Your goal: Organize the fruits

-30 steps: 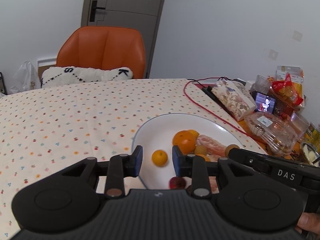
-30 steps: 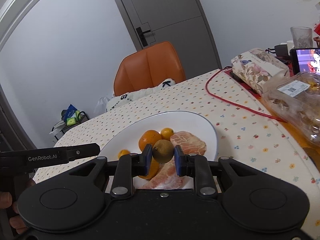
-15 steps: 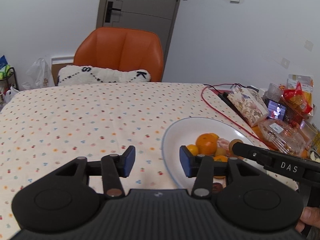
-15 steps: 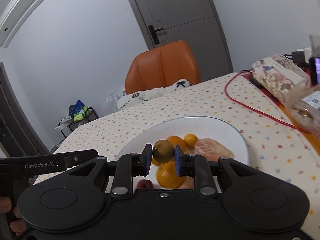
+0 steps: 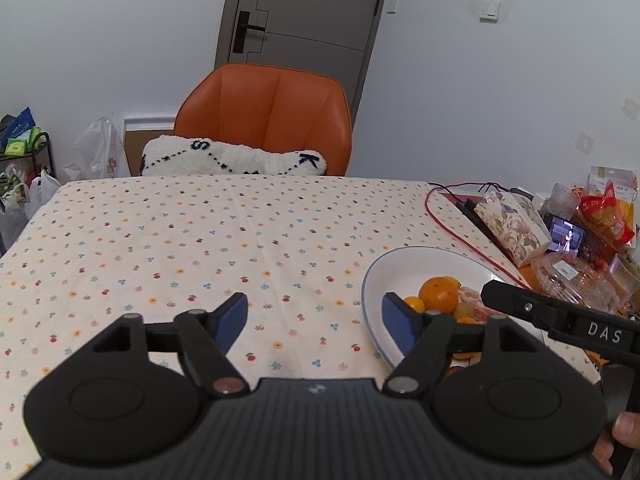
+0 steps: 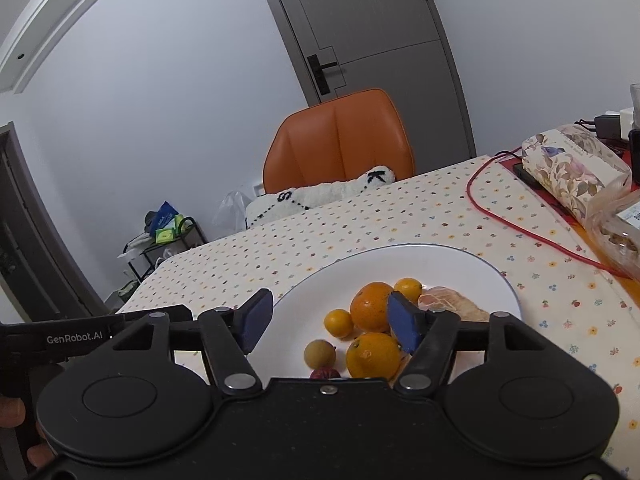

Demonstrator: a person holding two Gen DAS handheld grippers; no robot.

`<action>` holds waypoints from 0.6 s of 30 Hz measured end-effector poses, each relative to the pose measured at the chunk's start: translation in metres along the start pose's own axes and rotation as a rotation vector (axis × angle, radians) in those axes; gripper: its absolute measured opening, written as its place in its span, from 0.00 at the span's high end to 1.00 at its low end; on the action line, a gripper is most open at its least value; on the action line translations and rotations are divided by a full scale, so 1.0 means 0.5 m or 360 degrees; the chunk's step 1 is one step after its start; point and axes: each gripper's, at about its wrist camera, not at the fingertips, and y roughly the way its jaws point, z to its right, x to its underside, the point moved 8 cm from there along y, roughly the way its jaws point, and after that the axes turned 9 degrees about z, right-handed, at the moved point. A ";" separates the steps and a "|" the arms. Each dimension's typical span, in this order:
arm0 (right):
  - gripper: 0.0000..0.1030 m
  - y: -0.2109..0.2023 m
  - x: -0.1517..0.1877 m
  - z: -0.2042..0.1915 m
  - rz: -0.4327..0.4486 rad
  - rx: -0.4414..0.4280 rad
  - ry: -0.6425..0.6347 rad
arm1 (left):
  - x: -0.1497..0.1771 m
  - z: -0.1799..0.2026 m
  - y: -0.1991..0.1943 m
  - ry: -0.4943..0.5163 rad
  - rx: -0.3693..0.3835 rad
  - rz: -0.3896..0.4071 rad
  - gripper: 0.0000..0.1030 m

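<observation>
The left gripper (image 5: pixel 314 322) hangs over the dotted tablecloth (image 5: pixel 200 248) with its blue-padded jaws spread wide and nothing between them; its right pad sits over the near-left rim of the white plate (image 5: pixel 374 280). The right gripper (image 6: pixel 330 320) is likewise spread wide and empty, held above the plate (image 6: pixel 460 268), with its left pad near the plate's left rim and its right pad in front of the fruit.

The fruit lies gathered on the near part of the plate. In the right wrist view a brown longan (image 6: pixel 319 353) rests on the plate at the near left of the pile, just beside a dark red fruit (image 6: pixel 324 373) half hidden by the gripper body. Next to them are a large orange (image 6: pixel 373 355), a second orange (image 6: pixel 371 306) behind it, two small kumquats (image 6: pixel 338 323) and a peeled pomelo segment (image 6: pixel 452 304) at the far right.

White lettering reads "GenRobot.AI" on the black bar (image 6: pixel 74 338) of the left tool seen at the left edge of the right wrist view, and "DAS" on the bar (image 5: pixel 604 334) of the right tool seen in the left wrist view. The white cushion (image 5: pixel 234 158) on the orange chair (image 5: pixel 272 108) shows the letters "S" and "K". At the far right of the table lie a floral tissue box (image 5: pixel 512 224), a red cable (image 5: pixel 452 224) and a phone (image 5: pixel 568 236) with a lit screen; packet print there is too small to read.
</observation>
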 end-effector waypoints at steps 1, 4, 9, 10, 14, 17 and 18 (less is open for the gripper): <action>0.36 -0.002 0.000 -0.001 -0.0002 0.0000 0.0002 | 0.000 -0.001 -0.003 -0.0001 -0.0004 0.0000 0.27; 0.32 -0.009 -0.001 -0.007 0.0003 -0.0012 -0.0002 | 0.000 -0.004 -0.011 0.0005 -0.0020 -0.0002 0.23; 0.27 -0.024 -0.002 -0.020 0.0011 -0.0028 -0.0010 | 0.003 -0.012 -0.024 0.0002 -0.0058 -0.0023 0.18; 0.26 -0.027 -0.002 -0.022 0.0012 -0.0030 -0.0012 | 0.005 -0.014 -0.028 0.0000 -0.0064 -0.0028 0.18; 0.21 -0.037 -0.002 -0.036 0.0016 -0.0044 -0.0018 | 0.007 -0.021 -0.043 0.0008 -0.0088 -0.0032 0.17; 0.18 -0.043 0.001 -0.052 0.0014 -0.0057 -0.0032 | 0.008 -0.030 -0.059 0.0017 -0.0106 -0.0023 0.17; 0.17 -0.045 0.001 -0.058 0.0013 -0.0061 -0.0038 | 0.007 -0.034 -0.064 0.0014 -0.0114 -0.0019 0.16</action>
